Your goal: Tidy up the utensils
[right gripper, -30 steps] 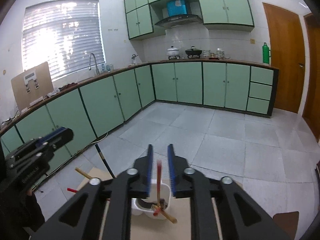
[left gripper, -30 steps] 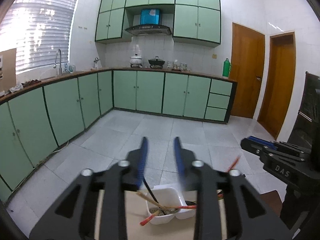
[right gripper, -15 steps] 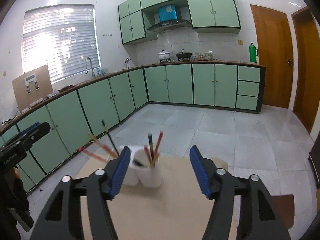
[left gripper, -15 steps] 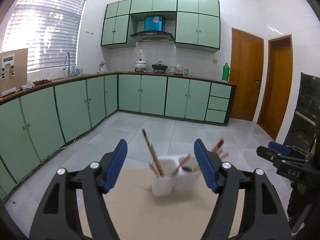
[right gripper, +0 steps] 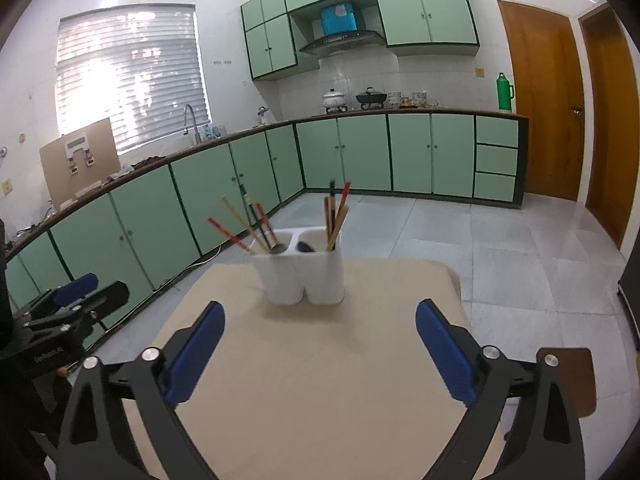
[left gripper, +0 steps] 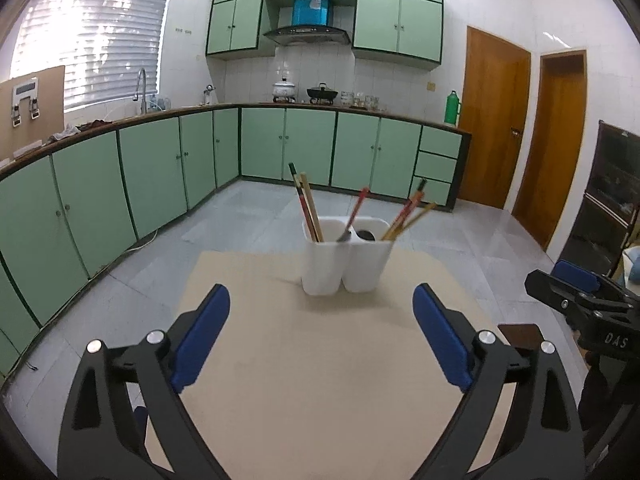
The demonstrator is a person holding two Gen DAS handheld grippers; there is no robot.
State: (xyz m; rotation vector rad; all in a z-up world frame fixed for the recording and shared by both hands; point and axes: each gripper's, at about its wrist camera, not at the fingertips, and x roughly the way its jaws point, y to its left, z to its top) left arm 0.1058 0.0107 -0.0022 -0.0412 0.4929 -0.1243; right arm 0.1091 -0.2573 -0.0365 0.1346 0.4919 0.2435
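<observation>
A white two-compartment utensil holder (left gripper: 345, 261) stands upright at the far end of a beige table (left gripper: 320, 360); it also shows in the right wrist view (right gripper: 301, 272). Several red, black and wooden chopsticks (left gripper: 307, 208) (right gripper: 335, 211) and dark spoon bowls (left gripper: 365, 235) stand in its compartments. My left gripper (left gripper: 320, 344) is open and empty, back from the holder over the table. My right gripper (right gripper: 320, 350) is open and empty, likewise back from it. Each gripper shows at the edge of the other's view, the right gripper (left gripper: 576, 296) and the left gripper (right gripper: 76, 300).
The table (right gripper: 320, 380) stands in a kitchen with green cabinets (left gripper: 160, 172) along the left and far walls. A brown stool seat (right gripper: 572, 376) sits by the table's right side. Tiled floor (right gripper: 520, 248) surrounds the table.
Both grippers opened from nearly shut and drew back from above the holder. The red chopstick that was between the right gripper's fingers now stands in the holder.
</observation>
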